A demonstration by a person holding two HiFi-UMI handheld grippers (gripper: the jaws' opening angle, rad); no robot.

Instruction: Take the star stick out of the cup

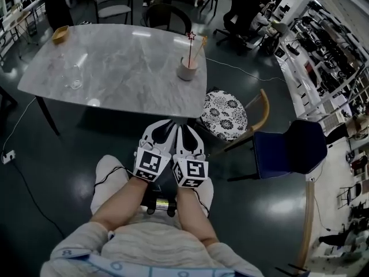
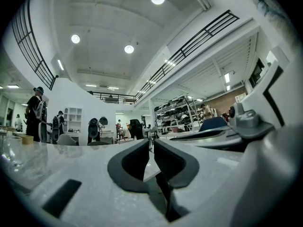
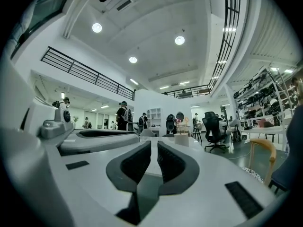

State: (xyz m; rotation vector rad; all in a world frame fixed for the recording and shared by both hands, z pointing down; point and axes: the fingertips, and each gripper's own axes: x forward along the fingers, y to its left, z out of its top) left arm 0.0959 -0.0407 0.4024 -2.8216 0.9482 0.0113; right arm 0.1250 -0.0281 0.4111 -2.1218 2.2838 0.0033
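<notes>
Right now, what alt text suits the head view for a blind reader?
A person holds the left tongs and right tongs side by side, both empty, short of a grey marble table. Near its right edge stands a cup holding the star stick.

The right tongs (image 3: 154, 146) are almost closed, with only a thin slit between the jaws and nothing in it. Beyond them stands a pale cup (image 3: 181, 140), with a black office chair (image 3: 214, 126) to its right.

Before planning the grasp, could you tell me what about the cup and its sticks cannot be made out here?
- Head view: the cup wall hides the sticks' lower ends.
- Head view: the star stick is too small to show detail.
- Right gripper view: the cup is tiny, its sticks blurred.
</notes>
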